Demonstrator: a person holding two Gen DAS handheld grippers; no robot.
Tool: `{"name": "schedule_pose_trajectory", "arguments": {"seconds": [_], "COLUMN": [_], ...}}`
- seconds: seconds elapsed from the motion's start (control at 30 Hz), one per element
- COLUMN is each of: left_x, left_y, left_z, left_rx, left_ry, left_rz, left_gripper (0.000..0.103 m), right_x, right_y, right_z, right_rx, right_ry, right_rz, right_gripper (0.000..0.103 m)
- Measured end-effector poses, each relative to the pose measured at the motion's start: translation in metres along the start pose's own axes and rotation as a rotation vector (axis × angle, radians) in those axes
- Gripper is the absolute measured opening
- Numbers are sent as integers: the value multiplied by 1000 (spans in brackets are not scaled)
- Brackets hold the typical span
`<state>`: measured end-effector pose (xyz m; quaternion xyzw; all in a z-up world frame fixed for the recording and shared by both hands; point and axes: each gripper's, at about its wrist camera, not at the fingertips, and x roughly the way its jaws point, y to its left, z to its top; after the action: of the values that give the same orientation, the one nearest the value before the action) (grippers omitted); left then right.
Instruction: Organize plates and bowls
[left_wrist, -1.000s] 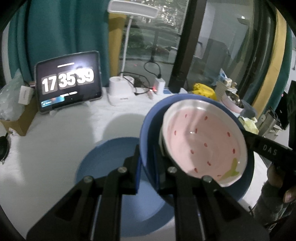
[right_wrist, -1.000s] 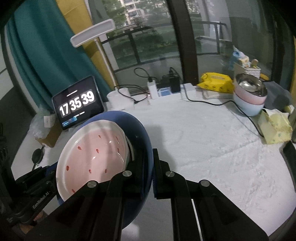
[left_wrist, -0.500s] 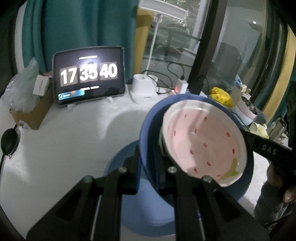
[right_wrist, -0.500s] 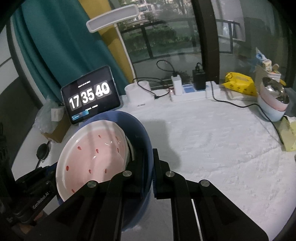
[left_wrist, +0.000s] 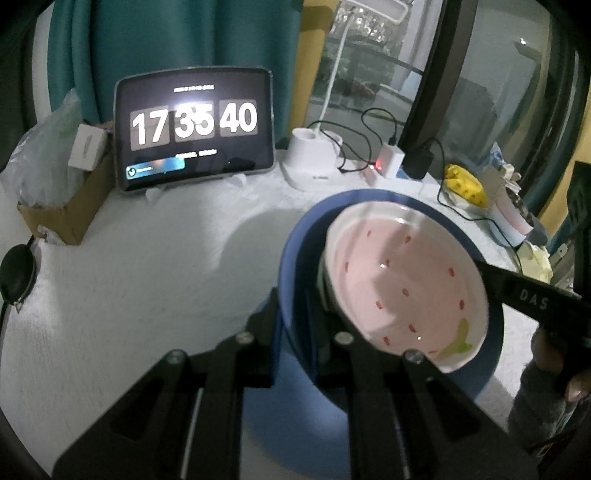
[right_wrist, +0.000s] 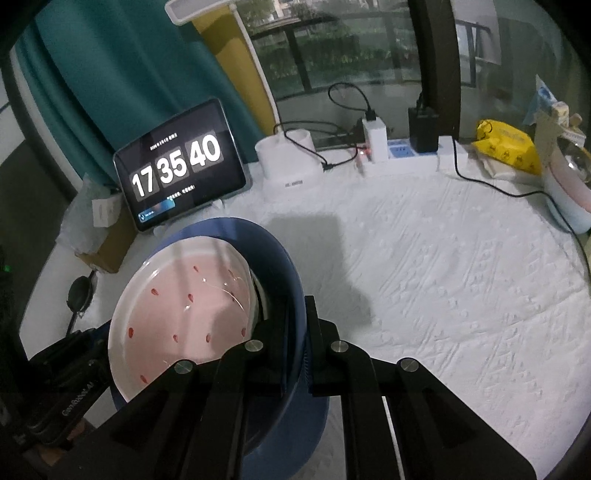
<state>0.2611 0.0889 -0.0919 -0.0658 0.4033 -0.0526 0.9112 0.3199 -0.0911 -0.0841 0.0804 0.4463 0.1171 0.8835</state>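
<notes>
Your left gripper (left_wrist: 295, 328) and right gripper (right_wrist: 295, 343) each pinch the rim of the blue bowl (left_wrist: 295, 258), jaws nearly closed. Glossy pink bowl (left_wrist: 402, 284), red-flecked, white-rimmed, nests tilted inside. Both hang over a blue plate (left_wrist: 288, 417) on white textured cloth (right_wrist: 443, 277), in front of the clock tablet (left_wrist: 194, 127).

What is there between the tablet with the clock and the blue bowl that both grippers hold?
Only bare white tablecloth lies between the tablet and the blue bowl, as the right wrist view shows.
</notes>
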Motion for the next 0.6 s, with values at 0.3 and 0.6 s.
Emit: {"name": "schedule_pose_trajectory", "arguments": {"seconds": [0.3, 0.6], "left_x": [2, 1], "left_y": [-3, -5], "left_z": [-1, -2], "left_rx": [21, 28], "left_ry": [-12, -32], "left_rz": [17, 60], "left_gripper": [11, 15], "right_x": [4, 3], "right_y": [0, 1], "right_z": [-2, -5], "right_rx": [-14, -48], "right_ry": [1, -7], "right_rz": [-21, -64], "right_gripper": [10, 12]}}
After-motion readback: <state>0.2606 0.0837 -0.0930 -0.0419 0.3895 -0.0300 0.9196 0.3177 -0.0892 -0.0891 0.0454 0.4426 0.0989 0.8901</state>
